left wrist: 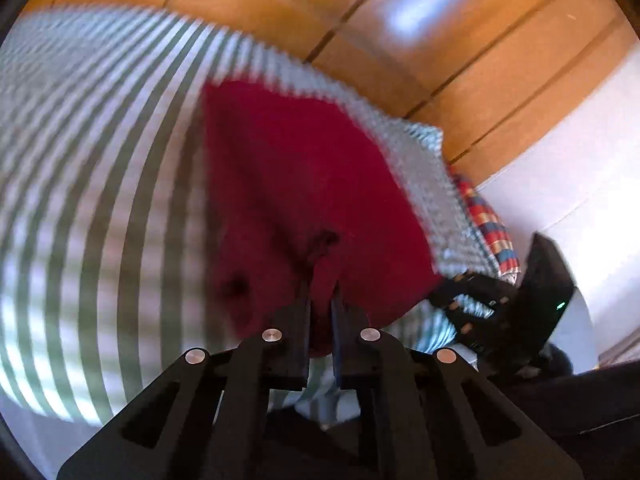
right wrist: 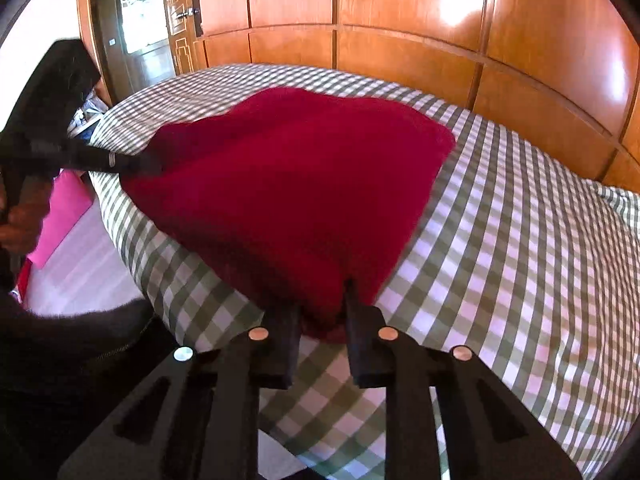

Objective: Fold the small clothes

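A dark red garment (right wrist: 296, 184) is stretched above the green-and-white checked bed (right wrist: 520, 248). My right gripper (right wrist: 324, 300) is shut on its near corner. My left gripper (left wrist: 320, 288) is shut on another corner of the red garment (left wrist: 296, 184); it also shows in the right wrist view (right wrist: 136, 164) at the garment's left edge. The right gripper shows in the left wrist view (left wrist: 460, 296) at the lower right. The left wrist view is blurred by motion.
Wooden wardrobe panels (right wrist: 400, 12) stand behind the bed. A pink object (right wrist: 64, 208) lies on the floor at the left. A striped multicoloured cloth (left wrist: 492, 228) lies by the bed's edge. A doorway (right wrist: 140, 12) is at the far left.
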The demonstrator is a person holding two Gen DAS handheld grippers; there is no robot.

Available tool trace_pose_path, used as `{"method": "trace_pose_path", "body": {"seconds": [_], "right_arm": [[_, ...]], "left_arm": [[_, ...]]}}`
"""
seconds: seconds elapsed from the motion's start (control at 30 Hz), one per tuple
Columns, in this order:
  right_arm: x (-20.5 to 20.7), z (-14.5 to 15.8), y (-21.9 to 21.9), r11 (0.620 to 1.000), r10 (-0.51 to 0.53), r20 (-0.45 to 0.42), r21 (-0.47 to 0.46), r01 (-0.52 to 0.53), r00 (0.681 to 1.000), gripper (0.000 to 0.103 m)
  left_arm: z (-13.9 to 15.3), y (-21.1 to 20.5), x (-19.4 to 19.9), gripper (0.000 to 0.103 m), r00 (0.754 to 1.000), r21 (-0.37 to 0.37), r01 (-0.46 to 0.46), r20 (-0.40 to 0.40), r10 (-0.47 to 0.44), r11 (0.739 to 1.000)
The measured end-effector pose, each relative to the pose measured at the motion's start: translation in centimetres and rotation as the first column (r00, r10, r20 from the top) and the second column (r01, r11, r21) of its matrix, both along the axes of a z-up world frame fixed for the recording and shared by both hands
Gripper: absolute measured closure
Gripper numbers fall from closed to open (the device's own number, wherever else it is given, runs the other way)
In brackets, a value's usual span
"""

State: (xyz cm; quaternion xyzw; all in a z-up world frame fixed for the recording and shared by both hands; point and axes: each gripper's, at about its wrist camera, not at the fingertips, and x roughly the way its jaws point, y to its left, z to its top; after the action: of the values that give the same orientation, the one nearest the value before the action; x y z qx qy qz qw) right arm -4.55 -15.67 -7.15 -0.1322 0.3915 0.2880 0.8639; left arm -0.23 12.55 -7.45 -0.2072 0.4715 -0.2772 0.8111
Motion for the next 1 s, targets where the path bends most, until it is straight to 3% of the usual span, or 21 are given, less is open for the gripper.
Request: {"method": "trace_pose_path", "body": {"seconds": [0.1,0.2,0.23,0.3,0.37,0.5,0.6,0.73,0.8,0.9,0.97,1.0], "right_arm": [[-0.2,-0.7,0.5,1.000,0.004,0.002,-0.016,-0.004,1.000,0.086],[0.2,-0.2,-0.1,1.000,-0.001,-0.017,0.018,0.002,1.000,0.079],[0.1,0.0,-0.4,0.999,0.001,-0.030,0.035,0.000,1.000,0.075],[0.0,0.7,-1.1,0.998,0.006,-0.054,0.059,-0.003,0.999,0.051],[-0.1,1.2,-1.6,0.997,0.017,-0.066,0.080,-0.012,0.998,0.046],[0.2,3.5,-3.3,0.990,0.011,-0.060,0.138,-0.003,0.998,0.036],[1.2,4.7,-4.1,0.984,-0.022,-0.048,0.175,0.030,0.999,0.036],[3.3,5.2,-2.9,0.986,-0.075,-0.002,0.151,0.075,0.997,0.029],[4.4,4.8,-1.8,0.987,-0.086,0.001,0.138,0.085,0.996,0.028],[5.1,3.4,-0.2,0.989,-0.086,-0.005,0.120,0.085,0.996,0.026],[4.9,2.0,0.4,0.990,-0.073,-0.043,0.119,0.078,0.996,0.026],[4.7,1.5,0.5,0.990,-0.072,-0.048,0.116,0.077,0.996,0.026]], "left_arm": [[-2.4,0.3,-0.7,0.096,0.998,-0.027,-0.018,-0.054,0.016,0.999],[-0.5,1.0,-1.0,0.092,1.000,-0.082,-0.017,-0.003,0.017,0.996],[0.4,1.4,-0.8,0.087,0.999,-0.098,-0.026,0.018,0.028,0.995],[1.4,2.3,-0.2,0.059,0.997,-0.144,-0.049,0.045,0.056,0.988],[1.8,3.4,0.5,0.045,0.995,-0.202,-0.080,0.043,0.090,0.976],[2.1,4.3,3.0,0.044,0.990,-0.250,-0.129,0.020,0.138,0.960],[1.5,3.5,5.2,0.044,0.992,-0.245,-0.129,-0.023,0.127,0.961],[0.4,1.7,7.3,0.046,0.991,-0.219,-0.129,-0.049,0.121,0.967],[1.0,1.0,7.5,0.081,0.992,-0.166,-0.125,0.007,0.128,0.978],[2.5,0.7,6.8,0.088,0.983,-0.111,-0.126,0.117,0.139,0.986],[3.0,0.4,6.1,0.088,0.974,-0.018,-0.142,0.177,0.143,0.990],[2.6,0.3,5.8,0.088,0.972,0.070,-0.155,0.189,0.139,0.985]]}}
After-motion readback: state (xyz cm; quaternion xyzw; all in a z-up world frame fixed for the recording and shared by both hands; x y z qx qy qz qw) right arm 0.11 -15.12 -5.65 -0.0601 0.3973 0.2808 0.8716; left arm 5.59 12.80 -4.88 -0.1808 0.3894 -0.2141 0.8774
